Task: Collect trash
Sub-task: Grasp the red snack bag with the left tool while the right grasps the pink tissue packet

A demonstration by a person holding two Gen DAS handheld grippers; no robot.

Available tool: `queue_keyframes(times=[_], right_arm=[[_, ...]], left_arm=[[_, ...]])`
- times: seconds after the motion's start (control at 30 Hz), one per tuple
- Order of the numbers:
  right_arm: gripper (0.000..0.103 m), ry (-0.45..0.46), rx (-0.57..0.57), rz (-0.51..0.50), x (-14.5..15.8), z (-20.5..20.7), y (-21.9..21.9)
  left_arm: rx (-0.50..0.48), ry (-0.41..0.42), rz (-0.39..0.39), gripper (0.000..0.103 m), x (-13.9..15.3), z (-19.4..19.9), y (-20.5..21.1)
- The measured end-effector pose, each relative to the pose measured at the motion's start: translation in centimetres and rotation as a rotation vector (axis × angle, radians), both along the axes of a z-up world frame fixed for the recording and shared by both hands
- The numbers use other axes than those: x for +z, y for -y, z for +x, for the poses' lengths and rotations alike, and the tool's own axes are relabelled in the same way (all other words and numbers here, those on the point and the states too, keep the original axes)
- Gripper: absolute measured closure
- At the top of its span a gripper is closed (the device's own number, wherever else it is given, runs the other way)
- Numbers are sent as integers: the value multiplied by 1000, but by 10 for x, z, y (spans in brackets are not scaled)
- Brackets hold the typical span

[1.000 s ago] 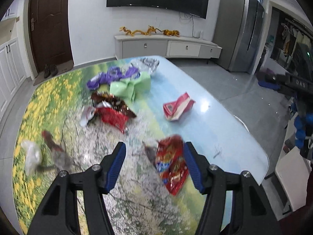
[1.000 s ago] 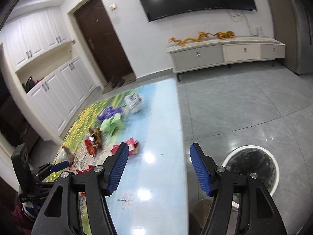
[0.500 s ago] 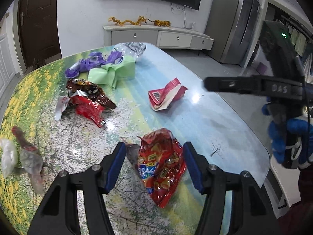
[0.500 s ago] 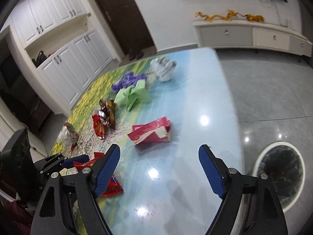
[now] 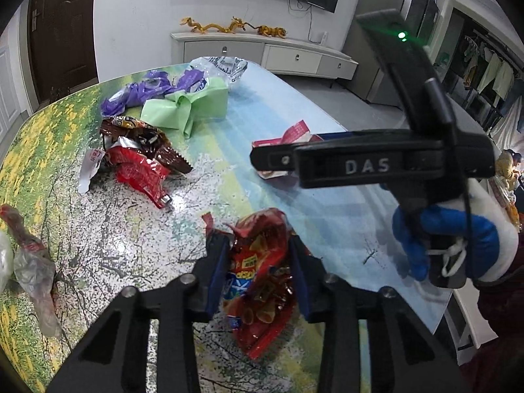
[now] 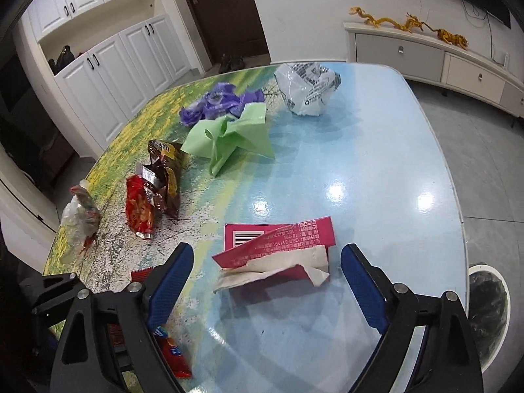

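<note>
My left gripper [image 5: 258, 255] is shut on a red snack bag [image 5: 262, 281] at the table's near edge; the bag crumples between the blue pads. My right gripper [image 6: 267, 262] is open, its fingers on either side of a torn pink carton with white lining [image 6: 278, 252], just above the table. The carton shows partly behind the right gripper in the left wrist view [image 5: 285, 137]. A white-rimmed trash bin [image 6: 488, 308] with a black liner stands on the floor at the right.
Other trash lies on the printed table [image 6: 376, 150]: a green bag [image 6: 229, 137], purple wrappers [image 6: 216, 101], a white crumpled bag [image 6: 308, 88], brown and red snack bags [image 6: 154, 183], a clear wrapper [image 6: 80, 216]. A TV cabinet [image 6: 435, 62] stands behind.
My left gripper has closed on the red snack bag. My right gripper has swung down over the table and now straddles the pink carton.
</note>
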State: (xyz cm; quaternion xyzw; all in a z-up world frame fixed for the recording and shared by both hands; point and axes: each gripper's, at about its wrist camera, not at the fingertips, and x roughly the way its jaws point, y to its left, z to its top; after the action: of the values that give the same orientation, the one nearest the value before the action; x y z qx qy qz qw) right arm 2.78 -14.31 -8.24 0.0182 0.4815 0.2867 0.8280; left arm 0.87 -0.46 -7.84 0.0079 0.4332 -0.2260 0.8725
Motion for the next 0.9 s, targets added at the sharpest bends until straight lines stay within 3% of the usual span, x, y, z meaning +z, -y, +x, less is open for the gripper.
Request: queue_keyframes(times=[0.2, 0.47, 0.9], right_arm=[[36, 31, -8, -40, -1, -1, -2], [38, 44, 3, -18, 2, -15, 3], [38, 115, -9, 71, 47, -56, 26]], left_arm=[[10, -1, -22, 80, 1, 1, -4], [48, 18, -27, 84, 9, -6, -13], [94, 73, -16, 85, 31, -26, -24]])
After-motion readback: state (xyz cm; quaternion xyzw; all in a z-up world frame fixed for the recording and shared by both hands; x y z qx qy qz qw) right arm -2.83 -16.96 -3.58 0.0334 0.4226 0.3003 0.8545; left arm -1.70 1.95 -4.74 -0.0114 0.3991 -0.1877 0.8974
